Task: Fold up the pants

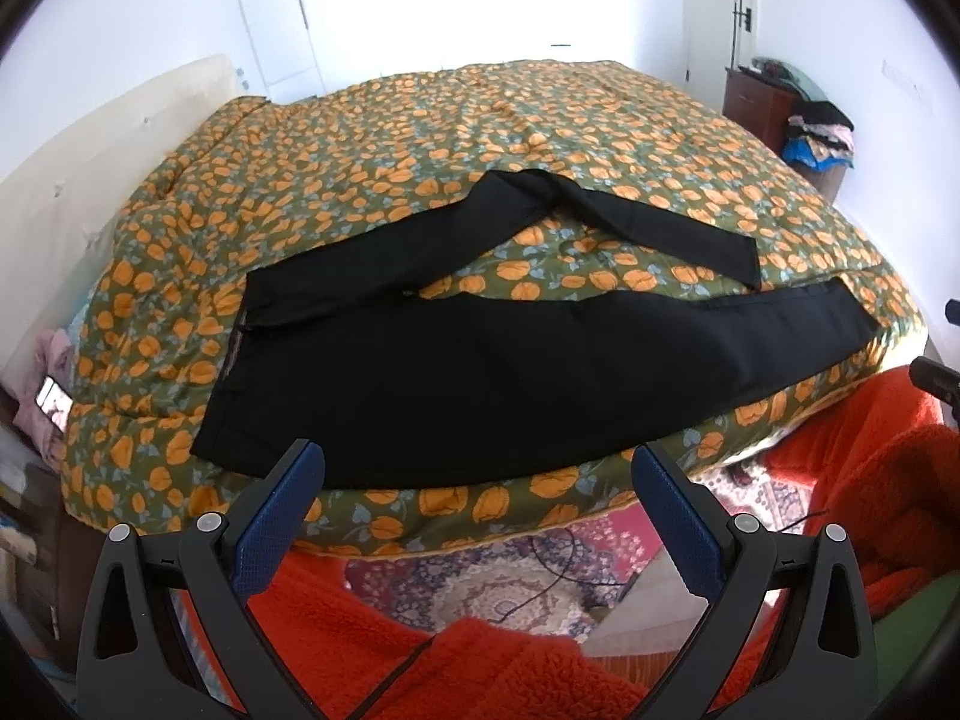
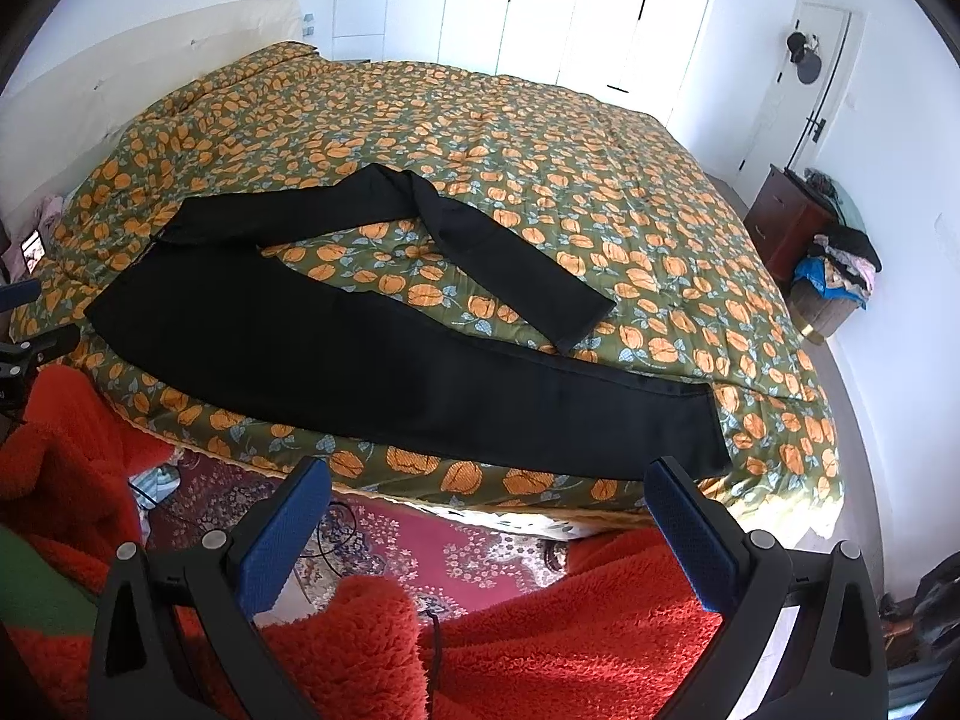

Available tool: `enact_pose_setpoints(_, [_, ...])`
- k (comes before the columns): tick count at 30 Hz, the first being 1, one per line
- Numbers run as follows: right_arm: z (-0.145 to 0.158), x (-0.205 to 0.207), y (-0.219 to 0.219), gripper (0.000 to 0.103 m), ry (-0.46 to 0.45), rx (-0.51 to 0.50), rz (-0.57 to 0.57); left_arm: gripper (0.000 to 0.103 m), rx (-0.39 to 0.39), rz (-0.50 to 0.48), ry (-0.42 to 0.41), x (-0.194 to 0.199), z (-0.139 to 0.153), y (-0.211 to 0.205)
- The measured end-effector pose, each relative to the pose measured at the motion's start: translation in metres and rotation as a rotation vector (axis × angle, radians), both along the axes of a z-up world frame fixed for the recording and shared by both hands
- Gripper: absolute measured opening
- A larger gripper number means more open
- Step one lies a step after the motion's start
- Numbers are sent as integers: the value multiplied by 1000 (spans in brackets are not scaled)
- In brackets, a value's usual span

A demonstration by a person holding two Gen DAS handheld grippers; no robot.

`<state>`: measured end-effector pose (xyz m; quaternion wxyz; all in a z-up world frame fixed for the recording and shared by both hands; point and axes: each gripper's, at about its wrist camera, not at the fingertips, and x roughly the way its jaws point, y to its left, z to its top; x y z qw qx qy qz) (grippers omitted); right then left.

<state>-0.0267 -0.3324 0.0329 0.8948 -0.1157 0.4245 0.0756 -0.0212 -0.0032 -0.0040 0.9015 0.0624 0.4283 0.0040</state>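
Observation:
Black pants (image 1: 480,372) lie on a bed with a green and orange floral quilt (image 1: 420,138). The waist is at the left, one leg runs along the near edge to the right, and the far leg is bent back on itself. My left gripper (image 1: 477,468) is open and empty, held just short of the near edge of the pants. In the right wrist view the pants (image 2: 360,348) lie the same way on the quilt (image 2: 540,156). My right gripper (image 2: 489,483) is open and empty, near the hem of the near leg.
An orange fleece garment (image 1: 510,660) fills the foreground below both grippers (image 2: 540,630). A patterned rug (image 2: 432,546) covers the floor by the bed. A wooden cabinet (image 2: 786,222) and a clothes pile (image 2: 840,264) stand at the right wall. A phone (image 1: 54,399) lies at the left.

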Motion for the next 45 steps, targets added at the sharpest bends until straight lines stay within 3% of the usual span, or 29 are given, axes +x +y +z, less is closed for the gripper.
enact_pose_setpoints(13, [1, 2, 11, 103, 1, -17, 30, 102, -15, 11, -1, -1, -2, 9])
enact_pose_setpoints(22, [0, 6, 14, 103, -10, 7, 60, 102, -1, -41, -2, 7, -5, -2])
enact_pose_setpoints(29, [0, 15, 24, 103, -43, 72, 146, 102, 63, -131, -129, 38, 7, -17])
enact_pose_setpoints(33, [4, 47, 10, 103, -172, 138, 203, 102, 97, -116, -204, 73, 11, -18])
enact_pose_setpoints(36, [-30, 104, -13, 103, -211, 29, 199, 102, 14, -87, -194, 88, 6, -16])
enact_pose_setpoints(39, [-93, 170, -27, 103, -125, -100, 221, 102, -40, -53, -132, 86, -10, -17])
enact_pose_setpoints(42, [-143, 219, -30, 95, 4, -146, 269, 102, -19, -39, -70, 77, -28, -18])
enact_pose_setpoints(45, [-179, 248, -28, 94, 51, -236, 328, 102, 11, -14, -9, 78, -43, -13])
